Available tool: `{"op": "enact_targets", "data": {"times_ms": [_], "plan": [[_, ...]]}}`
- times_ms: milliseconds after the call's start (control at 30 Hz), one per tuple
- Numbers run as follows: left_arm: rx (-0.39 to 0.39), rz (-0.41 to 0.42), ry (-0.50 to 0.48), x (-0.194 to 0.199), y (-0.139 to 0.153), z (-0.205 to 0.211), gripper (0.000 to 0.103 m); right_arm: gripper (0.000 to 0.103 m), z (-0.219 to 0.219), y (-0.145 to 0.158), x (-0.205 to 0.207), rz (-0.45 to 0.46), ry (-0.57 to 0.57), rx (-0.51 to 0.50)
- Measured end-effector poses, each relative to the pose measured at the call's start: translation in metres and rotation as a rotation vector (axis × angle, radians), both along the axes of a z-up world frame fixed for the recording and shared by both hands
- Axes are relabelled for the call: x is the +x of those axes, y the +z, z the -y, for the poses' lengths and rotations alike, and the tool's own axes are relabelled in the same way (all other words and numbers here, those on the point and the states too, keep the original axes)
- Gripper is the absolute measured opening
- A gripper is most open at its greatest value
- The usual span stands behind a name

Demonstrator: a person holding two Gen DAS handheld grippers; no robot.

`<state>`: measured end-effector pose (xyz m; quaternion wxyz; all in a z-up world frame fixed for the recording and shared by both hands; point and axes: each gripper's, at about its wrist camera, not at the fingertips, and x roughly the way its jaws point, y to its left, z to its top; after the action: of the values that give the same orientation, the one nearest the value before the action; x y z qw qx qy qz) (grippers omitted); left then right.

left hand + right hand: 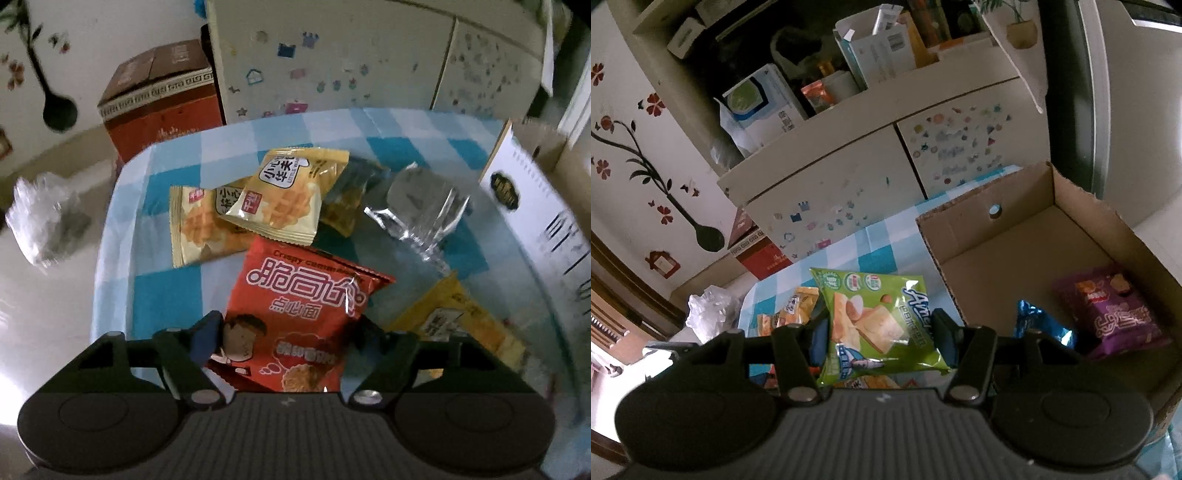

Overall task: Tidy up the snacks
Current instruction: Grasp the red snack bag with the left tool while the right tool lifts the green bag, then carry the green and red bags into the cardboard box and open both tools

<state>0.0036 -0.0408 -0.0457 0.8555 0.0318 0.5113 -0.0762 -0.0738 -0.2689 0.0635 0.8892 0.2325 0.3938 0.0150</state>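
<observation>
Blue-and-white checked cloth covers the tabletop [166, 295], with a cream cabinet [842, 192] stickered behind it. Left tongs [286, 338] reach down over a red noodle-snack packet [299, 314] that lies between the two fingers; whether the pads press it I cannot tell. Just beyond that packet lie two yellow waffle packets [284, 195], one overlapping the other, and a clear wrapper [421, 210] to their right. Right tongs [881, 334] are clamped on a green bread packet [875, 321], held above the tabletop. Right of them stands an open cardboard box [1004, 266] holding a purple snack bag [1115, 314] and a blue packet [1038, 325].
</observation>
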Motion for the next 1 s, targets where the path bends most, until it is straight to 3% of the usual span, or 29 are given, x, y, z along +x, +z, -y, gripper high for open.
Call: {"op": "enact_targets", "data": {"times_ms": [367,567,767,1000], "plan": [[-0.137,0.062,0.111,-0.034,0.023,-0.022,0.078,0.057,-0.002,0.001,0.001,0.004,0.022,0.017],[-0.2,0.034,0.19,-0.059,0.022,-0.033,0.078,0.057,-0.009,-0.001,0.0,-0.012,0.051,0.03],[-0.227,0.042,0.209,-0.076,0.035,-0.03,0.078,0.057,-0.012,0.0,-0.003,-0.009,0.083,0.039],[-0.282,0.087,0.178,-0.082,0.069,-0.002,0.078,0.057,0.016,0.022,-0.015,0.069,0.036,0.088]]}}
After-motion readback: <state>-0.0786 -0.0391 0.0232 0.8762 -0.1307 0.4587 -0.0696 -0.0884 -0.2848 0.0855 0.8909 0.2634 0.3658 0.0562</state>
